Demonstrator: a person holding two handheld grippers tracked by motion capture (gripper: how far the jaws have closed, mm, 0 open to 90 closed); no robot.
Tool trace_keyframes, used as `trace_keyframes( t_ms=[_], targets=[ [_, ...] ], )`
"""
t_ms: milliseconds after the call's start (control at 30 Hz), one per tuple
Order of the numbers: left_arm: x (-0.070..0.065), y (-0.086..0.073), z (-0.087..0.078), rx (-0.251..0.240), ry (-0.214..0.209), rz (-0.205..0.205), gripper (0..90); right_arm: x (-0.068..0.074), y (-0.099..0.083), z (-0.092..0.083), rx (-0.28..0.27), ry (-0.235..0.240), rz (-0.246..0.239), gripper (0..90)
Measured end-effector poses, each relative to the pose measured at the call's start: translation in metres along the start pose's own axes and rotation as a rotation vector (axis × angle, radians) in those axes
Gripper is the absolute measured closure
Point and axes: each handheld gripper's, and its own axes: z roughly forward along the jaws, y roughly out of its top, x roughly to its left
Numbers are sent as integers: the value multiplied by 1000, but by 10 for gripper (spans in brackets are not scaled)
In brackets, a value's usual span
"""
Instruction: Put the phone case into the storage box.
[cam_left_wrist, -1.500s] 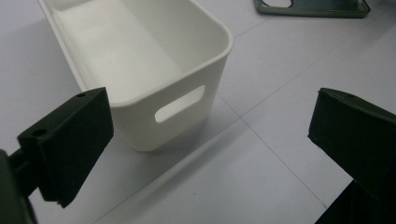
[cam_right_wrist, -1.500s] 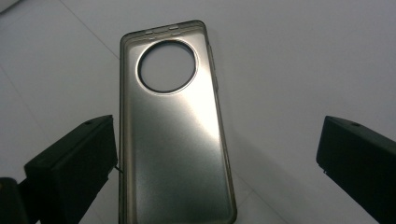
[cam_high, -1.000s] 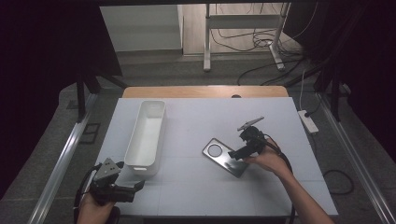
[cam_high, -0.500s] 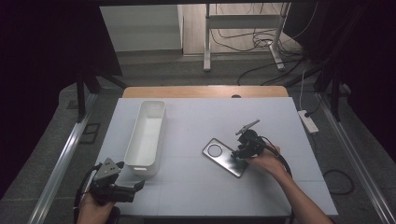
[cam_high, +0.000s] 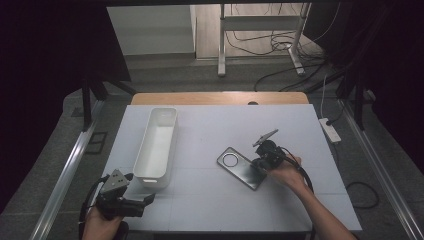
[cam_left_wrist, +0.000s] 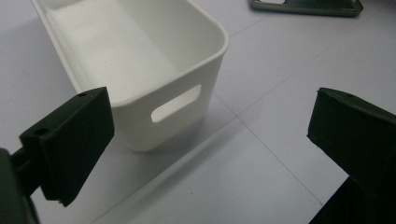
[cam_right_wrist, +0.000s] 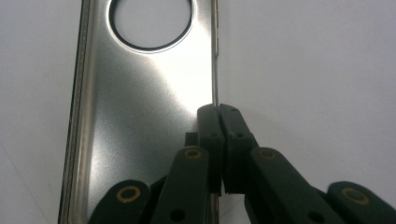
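A grey metallic phone case with a round camera hole lies flat on the white table, right of centre. My right gripper has just been closing, and its jaws now pinch the case's thin side wall. In the right gripper view, the right gripper has its pads tight together on the rim of the phone case. My left gripper rests at the table's front left, open and holding nothing. In the left gripper view, the left gripper points at the near end of a white bin.
The long white bin stands lengthwise on the left half of the table, with nothing in it. A white power strip lies off the right edge. A metal stand and cables sit on the floor behind.
The right gripper's jaws went from wide open to shut on the phone case's edge. Neither hand nor the case has shifted.
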Motion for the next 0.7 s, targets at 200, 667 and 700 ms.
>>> trace_keyframes(
  t_ms=[200,667,700],
  targets=[
    [4,0,-1,-9,-38,-18,36,1,-1,-5,-29,2,15,886],
    [0,1,1,15,-42,24,0,7,-9,-26,-109,-22,80,886],
    [-1,2,2,23,-40,36,0,7,-10,-27,-112,-22,83,886]
  ],
)
